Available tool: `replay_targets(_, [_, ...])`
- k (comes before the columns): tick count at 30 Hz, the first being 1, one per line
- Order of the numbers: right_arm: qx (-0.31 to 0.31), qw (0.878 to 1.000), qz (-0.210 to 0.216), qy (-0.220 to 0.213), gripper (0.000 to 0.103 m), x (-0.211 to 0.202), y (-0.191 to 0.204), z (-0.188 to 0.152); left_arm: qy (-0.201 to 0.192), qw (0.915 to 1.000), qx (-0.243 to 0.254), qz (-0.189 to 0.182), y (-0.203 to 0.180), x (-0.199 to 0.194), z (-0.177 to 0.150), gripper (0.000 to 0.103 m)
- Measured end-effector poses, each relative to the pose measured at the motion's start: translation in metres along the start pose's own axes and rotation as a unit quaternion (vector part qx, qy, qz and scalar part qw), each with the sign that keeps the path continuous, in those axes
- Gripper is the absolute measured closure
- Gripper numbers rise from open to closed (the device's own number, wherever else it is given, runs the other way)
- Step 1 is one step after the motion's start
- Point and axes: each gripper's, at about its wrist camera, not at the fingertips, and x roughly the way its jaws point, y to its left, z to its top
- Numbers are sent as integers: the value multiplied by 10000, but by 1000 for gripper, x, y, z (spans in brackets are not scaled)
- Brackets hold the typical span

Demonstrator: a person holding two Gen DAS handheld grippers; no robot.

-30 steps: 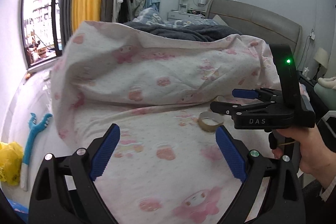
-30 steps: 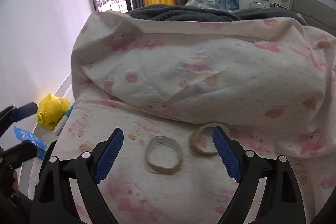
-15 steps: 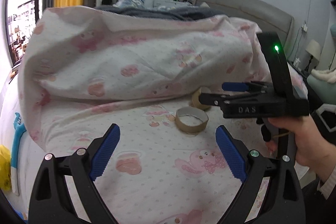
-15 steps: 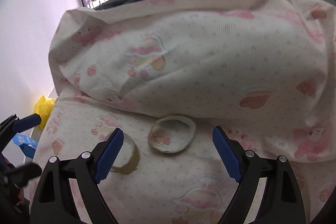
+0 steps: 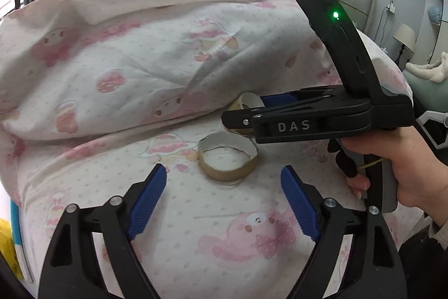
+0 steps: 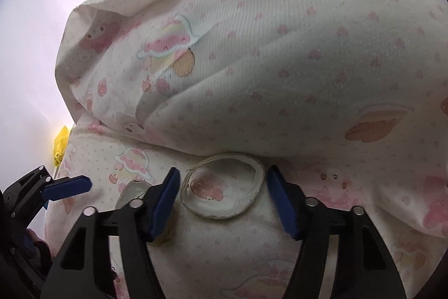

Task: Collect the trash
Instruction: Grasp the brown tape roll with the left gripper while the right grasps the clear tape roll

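Altogether 2 cardboard rings (image 5: 227,157), 2 open tools (image 5: 224,196).

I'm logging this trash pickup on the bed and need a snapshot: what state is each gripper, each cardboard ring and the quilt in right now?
left gripper: open, holding nothing, aimed at the near ring.
right gripper: open, fingers either side of the far ring, not yet closed.
near cardboard ring: lying flat on the sheet, free, rim torn.
far cardboard ring: lying against the quilt's edge, ungripped.
quilt: bunched up in a mound.
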Motion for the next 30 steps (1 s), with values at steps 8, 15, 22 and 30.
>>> replay_targets(8, [80,9998,139,-98,48,-14,-9,-1,92,9999,0,-83,-3,10,5,31])
replay_targets(15, [133,9990,287,-318,48,-37,-12,-4,166,9998,36,-89,-14,22,12,39])
replay_targets(22, [42,9987,249,-437,48,-62,-3,-11,197,9997,-97,88,-12,29,17,52])
replay_targets(30, [240,9977,285,-568,48,-84,3,-16,158,9996,-140,165,-5,30,17,55])
